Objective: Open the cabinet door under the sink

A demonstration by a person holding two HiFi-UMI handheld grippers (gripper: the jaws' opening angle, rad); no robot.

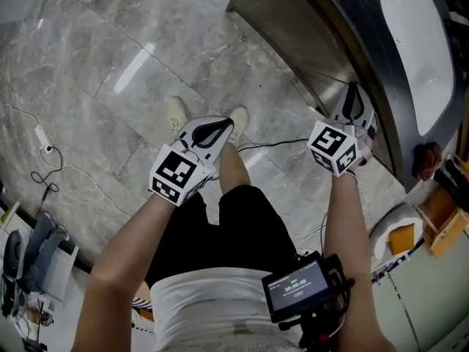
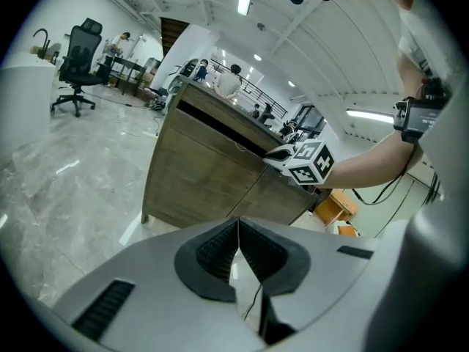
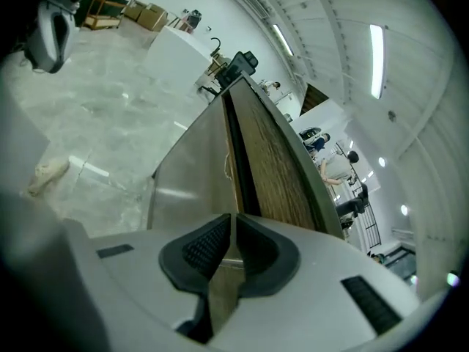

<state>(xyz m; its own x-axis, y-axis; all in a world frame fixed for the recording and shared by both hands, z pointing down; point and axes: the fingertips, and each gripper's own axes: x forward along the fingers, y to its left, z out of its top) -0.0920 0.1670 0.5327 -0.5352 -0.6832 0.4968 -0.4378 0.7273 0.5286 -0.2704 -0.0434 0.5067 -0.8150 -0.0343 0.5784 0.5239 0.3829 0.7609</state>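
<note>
The sink cabinet (image 1: 289, 17) stands at the upper right of the head view, its brown front closed under a dark counter with a white basin (image 1: 418, 42). My right gripper (image 1: 354, 88) is shut on nothing and sits close to the cabinet front, just below the counter edge. In the right gripper view its jaws (image 3: 233, 227) point along the door panel (image 3: 194, 171). My left gripper (image 1: 222, 127) is also shut and empty, held lower over the floor, away from the cabinet. Past its closed jaws (image 2: 238, 229) the left gripper view shows the cabinet doors (image 2: 209, 174) and the right gripper's marker cube (image 2: 311, 162).
A power strip (image 1: 42, 136) and cables lie on the marble floor at the left. A wooden box (image 1: 445, 226) and a white bin (image 1: 399, 239) stand right of the cabinet. An office chair (image 2: 77, 64) and several people are far off.
</note>
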